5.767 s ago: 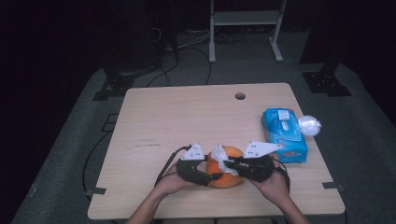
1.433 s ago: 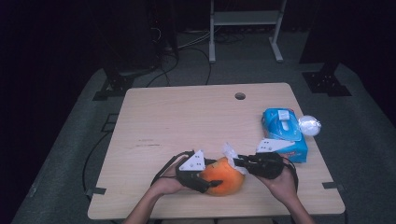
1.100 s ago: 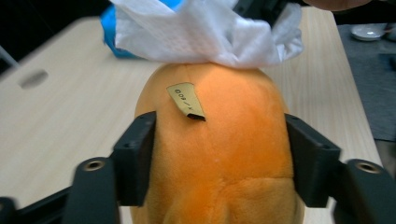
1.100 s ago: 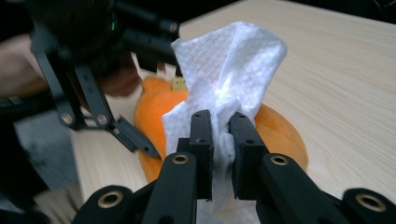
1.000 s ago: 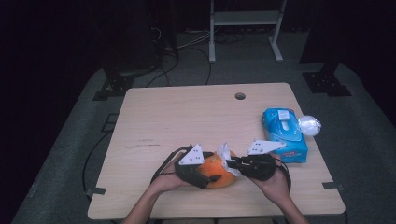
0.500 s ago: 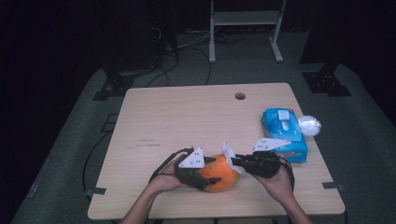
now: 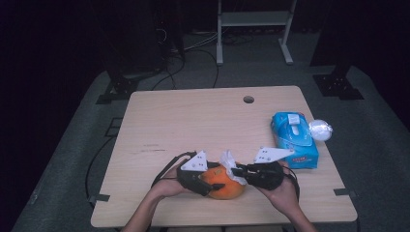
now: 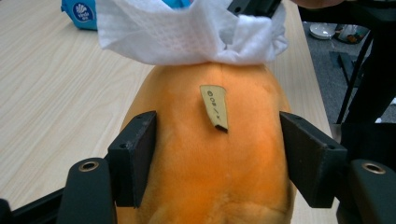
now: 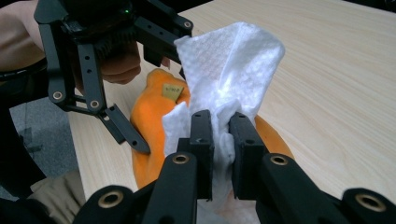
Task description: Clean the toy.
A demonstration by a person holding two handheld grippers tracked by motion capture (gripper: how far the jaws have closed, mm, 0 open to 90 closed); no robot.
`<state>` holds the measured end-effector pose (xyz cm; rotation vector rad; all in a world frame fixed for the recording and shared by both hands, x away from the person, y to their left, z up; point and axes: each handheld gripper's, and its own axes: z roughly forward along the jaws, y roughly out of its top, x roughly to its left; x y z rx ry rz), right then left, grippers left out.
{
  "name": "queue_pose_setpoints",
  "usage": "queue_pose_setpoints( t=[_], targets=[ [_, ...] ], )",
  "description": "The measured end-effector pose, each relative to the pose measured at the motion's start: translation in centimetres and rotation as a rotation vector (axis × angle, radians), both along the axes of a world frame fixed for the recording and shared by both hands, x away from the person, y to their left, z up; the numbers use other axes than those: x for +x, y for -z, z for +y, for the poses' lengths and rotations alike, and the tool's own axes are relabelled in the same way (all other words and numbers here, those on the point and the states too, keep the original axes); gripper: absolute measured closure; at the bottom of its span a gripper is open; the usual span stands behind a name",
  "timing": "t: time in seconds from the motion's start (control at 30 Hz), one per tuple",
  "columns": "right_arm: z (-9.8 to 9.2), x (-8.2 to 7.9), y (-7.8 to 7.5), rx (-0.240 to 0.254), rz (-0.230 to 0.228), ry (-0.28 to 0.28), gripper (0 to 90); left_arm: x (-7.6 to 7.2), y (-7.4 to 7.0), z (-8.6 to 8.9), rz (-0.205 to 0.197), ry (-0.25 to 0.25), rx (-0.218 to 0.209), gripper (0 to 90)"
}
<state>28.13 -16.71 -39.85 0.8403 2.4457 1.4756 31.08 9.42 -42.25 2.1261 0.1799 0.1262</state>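
Wiping of an orange soft toy (image 7: 223, 181), low in the high view, near the surface's (image 7: 193, 125) front edge.
Left tool (image 8: 219, 161), jaws just closing, clamps the toy to steady it; right tool (image 9: 219, 135) pinches a tissue (image 9: 233, 70) against it.

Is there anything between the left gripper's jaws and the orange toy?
Nothing visible. The left gripper has its jaws around the orange toy, at its sides. The white tissue lies farther up, held by the right gripper.

We are reading "Vinda" in white letters, partly cut off, on the blue tissue pack (image 8: 80, 13) in the left gripper view. We are seeing a small tan tag (image 8: 215, 107) on the orange plush toy (image 8: 205, 158), its printed characters too blurred to read.
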Motion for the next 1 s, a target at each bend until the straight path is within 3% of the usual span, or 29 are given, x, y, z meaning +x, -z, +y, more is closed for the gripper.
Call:
queue_pose_setpoints(
  t=[0.17,0.23,0.33,0.43,0.6,0.7,0.8,0.87,0.93,1.0],
  targets=[
    [-2.4,1.6,1.8,-0.007,0.076,0.068,80.2,0.4,0.6,0.5,0.031,-0.015,-0.030,31.3],
    [-2.7,1.7,1.9,-0.016,0.074,0.088,80.2,0.3,0.6,0.4,0.026,-0.015,-0.028,30.5],
    [-2.5,1.3,1.3,-0.005,0.049,0.084,80.2,0.3,0.7,0.6,0.034,-0.018,-0.037,30.0],
    [-2.1,1.0,1.1,0.004,0.046,0.044,80.0,0.4,0.9,1.0,0.041,-0.014,-0.041,30.0],
    [-3.0,2.0,2.6,0.014,0.124,0.050,80.0,0.4,1.0,1.0,0.050,-0.022,-0.045,30.0],
    [-3.3,2.0,2.3,0.005,0.105,0.074,80.1,0.4,1.0,1.1,0.053,-0.017,-0.046,30.0],
    [-3.0,1.7,1.5,0.060,0.100,0.040,80.0,0.5,1.1,1.2,0.062,-0.016,-0.054,29.9],
    [-2.6,1.7,1.8,0.024,0.096,0.028,80.0,0.5,1.1,1.2,0.063,-0.015,-0.052,29.9],
    [-2.8,2.1,2.4,0.011,0.124,0.031,80.0,0.6,1.2,1.2,0.067,-0.020,-0.055,29.9],
    [-3.2,2.4,2.7,-0.042,0.122,0.078,80.0,0.7,1.2,1.3,0.072,-0.019,-0.064,29.7]
  ],
)
